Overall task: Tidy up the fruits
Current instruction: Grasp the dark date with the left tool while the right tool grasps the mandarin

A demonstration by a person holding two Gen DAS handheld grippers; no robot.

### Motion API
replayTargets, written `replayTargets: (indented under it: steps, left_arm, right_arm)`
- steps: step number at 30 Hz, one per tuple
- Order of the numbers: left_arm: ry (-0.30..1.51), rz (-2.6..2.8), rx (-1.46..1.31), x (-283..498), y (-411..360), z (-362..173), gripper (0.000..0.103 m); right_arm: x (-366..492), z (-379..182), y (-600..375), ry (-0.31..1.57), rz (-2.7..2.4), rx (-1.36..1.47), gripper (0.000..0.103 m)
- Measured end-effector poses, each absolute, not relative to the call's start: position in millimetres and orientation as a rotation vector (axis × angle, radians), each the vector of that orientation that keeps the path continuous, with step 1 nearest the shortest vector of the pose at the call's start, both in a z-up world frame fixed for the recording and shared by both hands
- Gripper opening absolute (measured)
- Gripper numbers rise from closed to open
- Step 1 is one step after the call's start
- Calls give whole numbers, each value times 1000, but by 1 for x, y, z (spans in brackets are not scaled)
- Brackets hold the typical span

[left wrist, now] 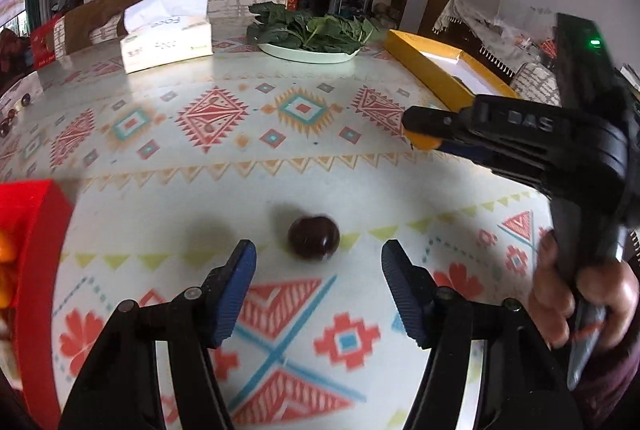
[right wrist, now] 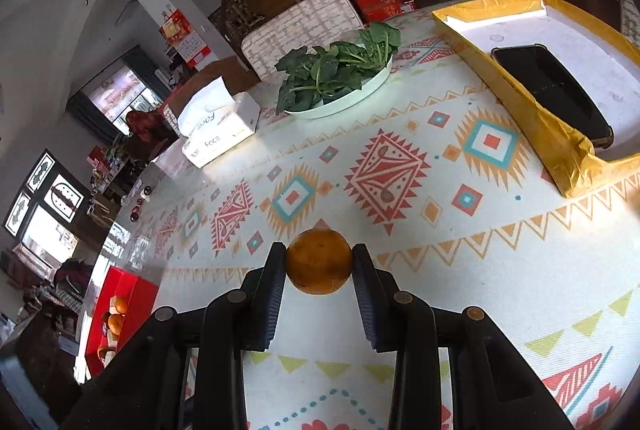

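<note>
Right gripper (right wrist: 319, 262) carries an orange (right wrist: 319, 261) above the table (right wrist: 460, 270), short of the yellow tray (right wrist: 532, 117), clamped at mid-height between both pads. To do it well: hold the squeeze steady, travel level, release only once over the tray floor (black container (right wrist: 554, 93) sits inside). Red box (right wrist: 120, 306), far from the tray, holds more oranges.

Left gripper (left wrist: 319, 258): jaws wide apart, holding nothing. A dark plum (left wrist: 314, 238) lies on the table just ahead of the tips, untouched, well apart from the tray.

Daylit, glare on tablecloth (left wrist: 304, 189); fisheye-warped edges, left-view corners motion-blurred.
</note>
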State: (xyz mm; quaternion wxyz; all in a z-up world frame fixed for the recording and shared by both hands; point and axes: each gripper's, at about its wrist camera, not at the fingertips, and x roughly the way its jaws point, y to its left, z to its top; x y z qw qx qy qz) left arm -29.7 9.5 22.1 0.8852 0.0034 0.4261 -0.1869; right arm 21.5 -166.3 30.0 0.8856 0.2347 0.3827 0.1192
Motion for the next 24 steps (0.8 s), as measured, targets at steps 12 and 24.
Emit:
replayTargets:
  steps: [12,24]
  left_arm:
    - [881,-334,-15,-24,21,20,25]
    - [725,-110,-193,-99,164,71,25]
  right_arm:
    - [21,32,-157,778,256,447,37]
    - [19,27,-142,786,242,393,37]
